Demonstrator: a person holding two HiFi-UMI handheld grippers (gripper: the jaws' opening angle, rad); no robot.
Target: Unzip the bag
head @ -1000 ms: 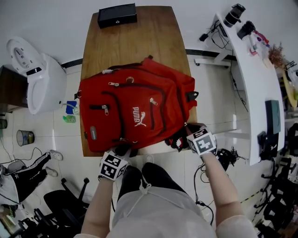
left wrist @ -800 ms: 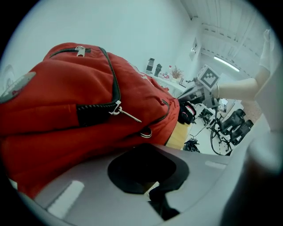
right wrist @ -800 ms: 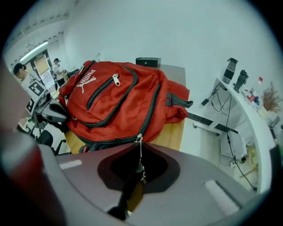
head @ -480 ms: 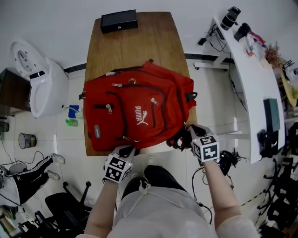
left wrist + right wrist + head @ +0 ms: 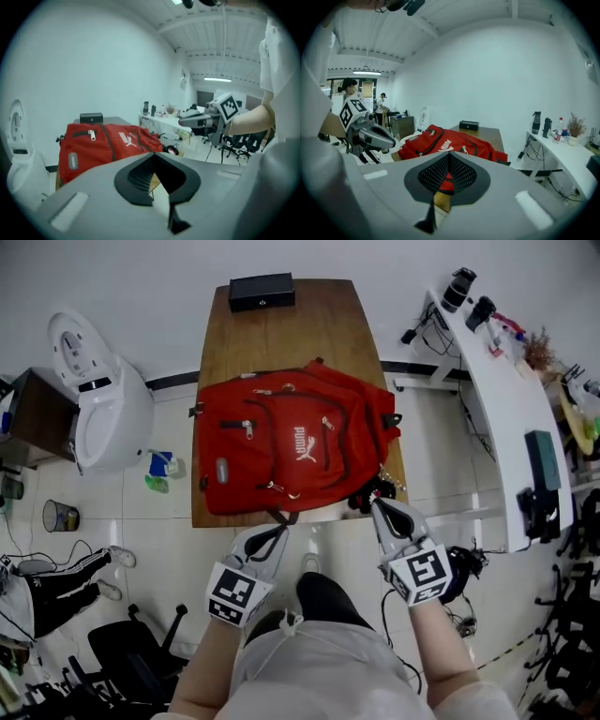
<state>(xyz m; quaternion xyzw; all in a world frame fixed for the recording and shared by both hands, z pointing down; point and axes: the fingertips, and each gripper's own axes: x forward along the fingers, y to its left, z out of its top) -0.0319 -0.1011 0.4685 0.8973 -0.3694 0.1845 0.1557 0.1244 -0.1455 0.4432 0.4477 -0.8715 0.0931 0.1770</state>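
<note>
A red backpack with a white logo lies flat on the wooden table, its zips closed as far as I can see. My left gripper hangs just off the table's near edge, short of the bag, jaws shut on nothing. To the right, my right gripper is also shut and empty, beside the black straps at the bag's near right corner. The left gripper view shows the backpack beyond the shut left gripper. The right gripper view shows the backpack past the shut right gripper.
A black box sits at the table's far end. A white machine stands on the floor to the left, with a small bin near it. A white desk with gear runs along the right. Black chairs stand behind me.
Both grippers have drawn back from the bag's near edge toward my body. The head view has shifted, so the bag and table sit farther up the frame.
</note>
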